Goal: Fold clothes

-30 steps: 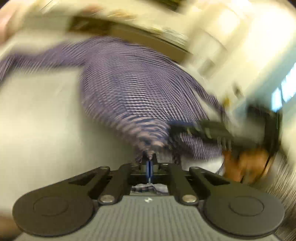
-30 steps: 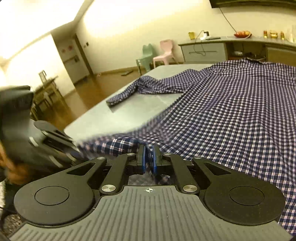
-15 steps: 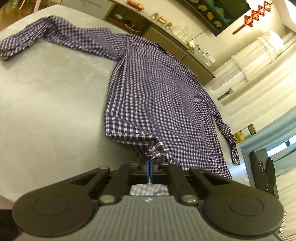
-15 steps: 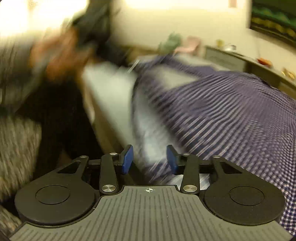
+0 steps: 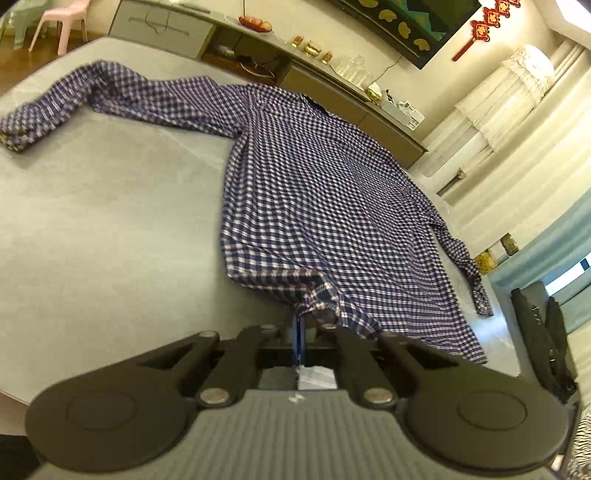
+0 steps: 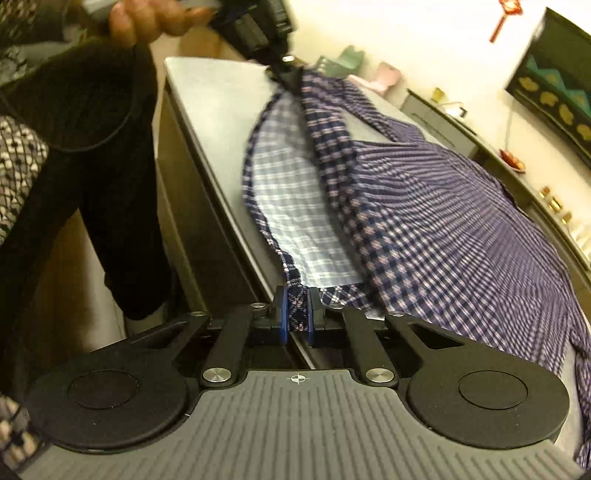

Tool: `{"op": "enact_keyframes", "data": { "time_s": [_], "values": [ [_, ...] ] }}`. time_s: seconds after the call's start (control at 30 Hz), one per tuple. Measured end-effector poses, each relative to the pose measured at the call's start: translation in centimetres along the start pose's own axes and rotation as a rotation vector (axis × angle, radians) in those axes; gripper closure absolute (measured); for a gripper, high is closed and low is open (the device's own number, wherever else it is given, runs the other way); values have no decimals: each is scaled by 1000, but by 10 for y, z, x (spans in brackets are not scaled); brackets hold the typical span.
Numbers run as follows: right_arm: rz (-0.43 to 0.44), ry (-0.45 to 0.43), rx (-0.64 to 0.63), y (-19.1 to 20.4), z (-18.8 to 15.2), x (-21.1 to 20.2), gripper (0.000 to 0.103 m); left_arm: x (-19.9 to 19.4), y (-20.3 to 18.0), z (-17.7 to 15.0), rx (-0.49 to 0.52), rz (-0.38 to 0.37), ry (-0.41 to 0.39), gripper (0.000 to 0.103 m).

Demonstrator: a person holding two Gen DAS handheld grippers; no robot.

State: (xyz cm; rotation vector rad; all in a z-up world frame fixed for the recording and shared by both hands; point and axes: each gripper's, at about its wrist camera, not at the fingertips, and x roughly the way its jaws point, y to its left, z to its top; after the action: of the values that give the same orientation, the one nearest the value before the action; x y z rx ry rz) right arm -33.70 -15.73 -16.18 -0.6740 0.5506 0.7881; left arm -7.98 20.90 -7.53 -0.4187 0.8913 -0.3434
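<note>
A navy and white checked shirt (image 5: pixel 325 192) lies spread on the grey table (image 5: pixel 103 229), one sleeve stretched to the far left and the other (image 5: pixel 469 269) trailing off at the right. My left gripper (image 5: pixel 298 325) is shut on the shirt's near hem corner, which bunches up at the pads. In the right wrist view the shirt (image 6: pixel 443 206) shows its pale inner side (image 6: pixel 295 206) where the hem is lifted. My right gripper (image 6: pixel 297 306) is shut on the hem at the table's near edge. The left gripper (image 6: pixel 284 70), in a person's hand (image 6: pixel 147 22), holds the hem farther along.
The table's edge (image 6: pixel 207 162) runs along the left of the right wrist view, with a dark sleeve (image 6: pixel 85 96) and dark-clothed leg beside it. A long sideboard (image 5: pixel 258 48) with small items stands behind the table. A pink chair (image 5: pixel 62 22) sits far left.
My right gripper opened, swung along the hem to the table's near edge and closed on the hem again. The left gripper kept its grip and barely moved.
</note>
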Motion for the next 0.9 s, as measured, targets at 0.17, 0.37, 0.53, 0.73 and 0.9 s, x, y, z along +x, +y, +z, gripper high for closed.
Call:
{"op": "enact_keyframes", "data": {
  "time_s": [0.17, 0.37, 0.53, 0.73, 0.9],
  "values": [
    [-5, 31, 7, 17, -25, -26, 98, -3, -2, -13, 60, 56, 42, 97],
    [16, -50, 104, 3, -43, -69, 62, -27, -21, -32, 225, 194, -22, 75],
    [-63, 15, 104, -1, -67, -85, 67, -36, -62, -43, 417, 249, -109, 75],
    [-48, 75, 89, 4, -58, -77, 103, 11, -139, -111, 909, 69, 9, 56],
    [-41, 37, 119, 5, -56, -92, 103, 71, -168, -154, 1149, 46, 96, 57]
  ]
}}
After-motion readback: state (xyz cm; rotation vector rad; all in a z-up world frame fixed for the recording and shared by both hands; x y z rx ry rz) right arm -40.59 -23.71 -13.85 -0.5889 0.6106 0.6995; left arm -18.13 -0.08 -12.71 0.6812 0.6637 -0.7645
